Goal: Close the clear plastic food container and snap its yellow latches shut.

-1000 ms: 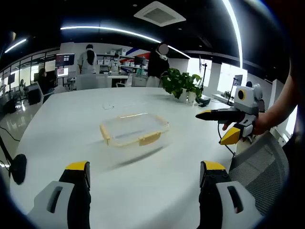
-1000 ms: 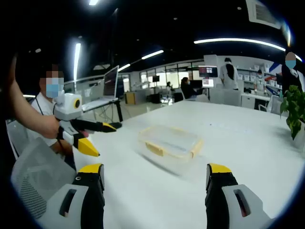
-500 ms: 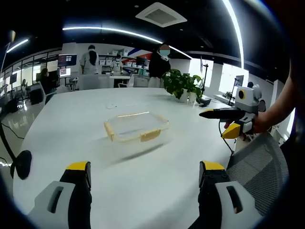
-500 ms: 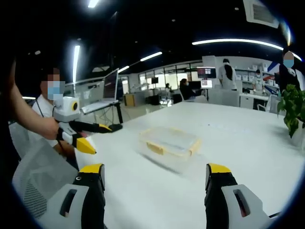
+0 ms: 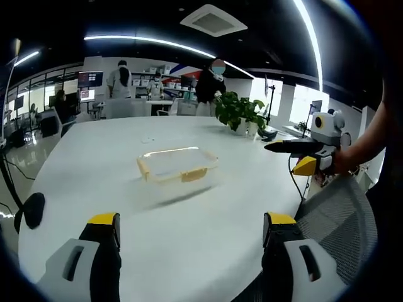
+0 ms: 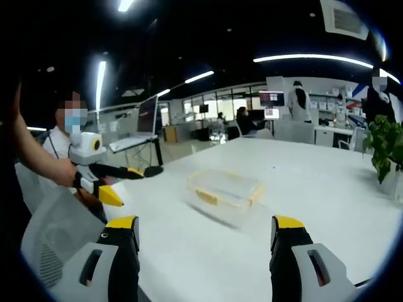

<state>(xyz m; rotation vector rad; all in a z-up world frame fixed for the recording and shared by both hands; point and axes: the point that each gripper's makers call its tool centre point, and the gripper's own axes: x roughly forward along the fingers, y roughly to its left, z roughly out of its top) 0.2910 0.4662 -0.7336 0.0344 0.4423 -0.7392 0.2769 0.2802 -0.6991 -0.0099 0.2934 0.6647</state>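
Observation:
The clear plastic container (image 5: 177,165) with its lid on lies on the white table (image 5: 189,239), in mid-table ahead of both grippers. Yellow latches show on its near long side (image 5: 194,175) and on its left end (image 5: 143,168); I cannot tell whether they are snapped. My left gripper (image 5: 192,229) is open, well short of the container. The right gripper (image 5: 296,154) comes in from the right, above the table's edge. In the right gripper view the container (image 6: 225,189) lies ahead of my open right gripper (image 6: 204,229), with the left gripper (image 6: 119,176) at the left.
A potted plant (image 5: 239,110) stands at the table's far side, beyond the container. A black round object (image 5: 31,211) hangs at the left table edge. A grey mesh chair (image 5: 334,214) is close on the right. A person sits by a monitor (image 6: 147,113); others stand at the back.
Both cameras have drifted back a little, so the container looks slightly farther off. The container itself has not moved, and both grippers stay open and off it.

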